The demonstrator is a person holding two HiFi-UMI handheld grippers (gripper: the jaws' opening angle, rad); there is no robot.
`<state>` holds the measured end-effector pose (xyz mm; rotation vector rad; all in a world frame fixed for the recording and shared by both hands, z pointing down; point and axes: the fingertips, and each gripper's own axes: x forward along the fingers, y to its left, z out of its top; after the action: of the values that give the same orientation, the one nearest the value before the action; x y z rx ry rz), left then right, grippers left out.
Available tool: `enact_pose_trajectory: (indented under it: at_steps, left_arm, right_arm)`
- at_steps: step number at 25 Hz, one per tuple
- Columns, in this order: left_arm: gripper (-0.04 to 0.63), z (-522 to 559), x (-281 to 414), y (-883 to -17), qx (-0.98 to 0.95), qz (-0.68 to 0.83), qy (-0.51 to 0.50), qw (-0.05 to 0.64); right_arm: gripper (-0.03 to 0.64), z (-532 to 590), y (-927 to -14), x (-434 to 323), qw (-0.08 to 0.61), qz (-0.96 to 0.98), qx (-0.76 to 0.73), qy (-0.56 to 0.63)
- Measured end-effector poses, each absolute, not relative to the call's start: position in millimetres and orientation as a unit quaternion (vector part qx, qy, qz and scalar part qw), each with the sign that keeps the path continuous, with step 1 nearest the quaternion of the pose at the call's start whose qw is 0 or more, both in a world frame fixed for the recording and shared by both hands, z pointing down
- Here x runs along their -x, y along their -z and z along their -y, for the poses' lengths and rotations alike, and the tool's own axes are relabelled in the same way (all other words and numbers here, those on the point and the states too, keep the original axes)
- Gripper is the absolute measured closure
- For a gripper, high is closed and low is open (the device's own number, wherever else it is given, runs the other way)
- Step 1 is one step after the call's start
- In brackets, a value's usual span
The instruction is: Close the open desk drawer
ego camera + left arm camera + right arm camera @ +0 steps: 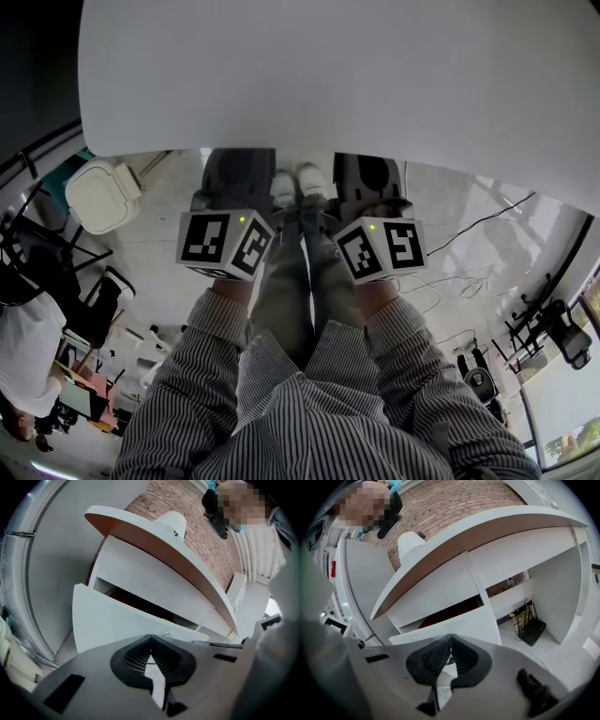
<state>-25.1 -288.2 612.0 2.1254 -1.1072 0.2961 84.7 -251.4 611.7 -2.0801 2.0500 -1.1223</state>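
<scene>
Left gripper view: left gripper clenched, pads meeting at the tips, nothing between them. Just past the jaws sits the drawer, pulled out of the desk, with a dark gap behind its white front. Small handle on the front shows right above the jaw tips; contact unclear. Brick wall behind the desk.

Head view: desk top fills the upper frame, both grippers side by side just under its near edge. Striped sleeves below, white shoes between the grippers.

Right gripper view: right gripper also clenched, empty. Drawer open, front sticking out left of the divider panel. Kneehole to the right, with a black box and cables on the floor inside it.
</scene>
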Motion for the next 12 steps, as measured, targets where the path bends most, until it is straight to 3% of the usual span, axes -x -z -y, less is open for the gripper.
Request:
enact_pose_trajectory:
  at_steps: [12]
  left_arm:
    - [0.583,305.7,21.1,-613.0,-0.83,0.422,-0.119,0.345]
  right_arm:
    - [0.6,269.2,-613.0,-88.7,0.012,-0.661,0.66,0.357]
